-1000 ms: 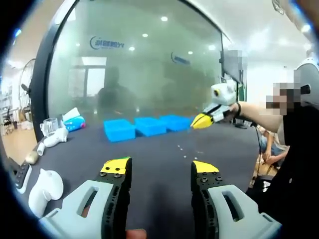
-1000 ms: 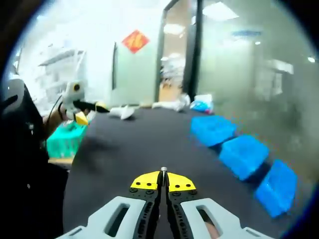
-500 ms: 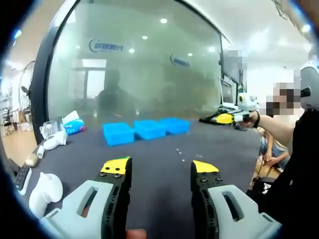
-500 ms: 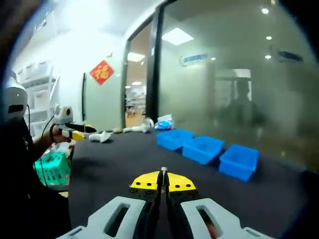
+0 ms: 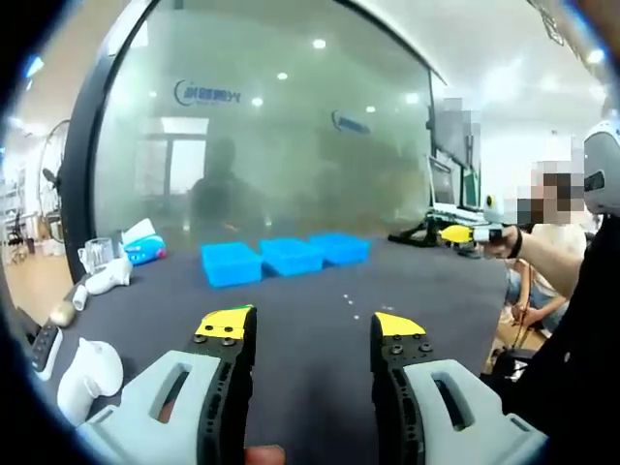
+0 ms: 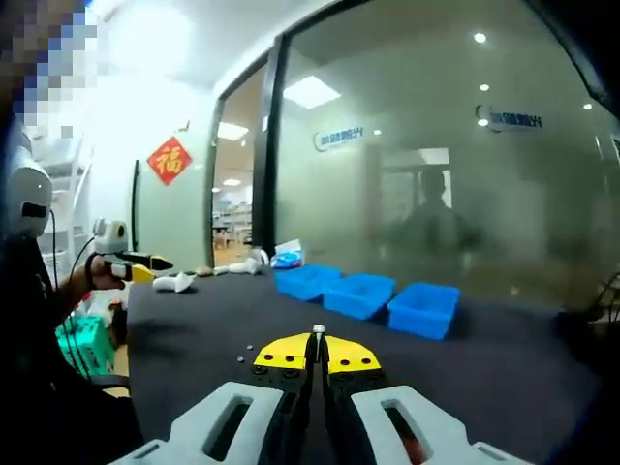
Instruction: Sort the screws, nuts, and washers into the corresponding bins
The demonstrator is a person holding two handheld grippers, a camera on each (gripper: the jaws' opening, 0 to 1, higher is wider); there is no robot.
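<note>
Three blue bins (image 5: pixel 289 256) stand in a row at the far side of the dark table (image 5: pixel 310 291); in the right gripper view the bins (image 6: pixel 359 294) lie ahead, right of centre. Tiny loose parts (image 5: pixel 355 306) dot the mat nearer me, and two more parts (image 6: pixel 245 352) lie just left of my right jaws. My left gripper (image 5: pixel 310 325) hangs open above the table with nothing between its jaws. The right gripper (image 6: pixel 317 345) is shut, with a small silver screw (image 6: pixel 317 330) poking up from its tips. It also appears as the right gripper (image 5: pixel 459 233) in a hand at the table's right edge.
White objects (image 5: pixel 85 366), a remote (image 5: pixel 43 345) and a glass jug (image 5: pixel 97 251) crowd the table's left side. A glass wall stands behind the bins. A green basket (image 6: pixel 79 339) sits beside the table. A person stands at the right edge (image 5: pixel 581 320).
The right gripper has swung away to the table's right edge in the left gripper view, and its own camera has turned to face the bins. It stays shut. The left gripper has not moved.
</note>
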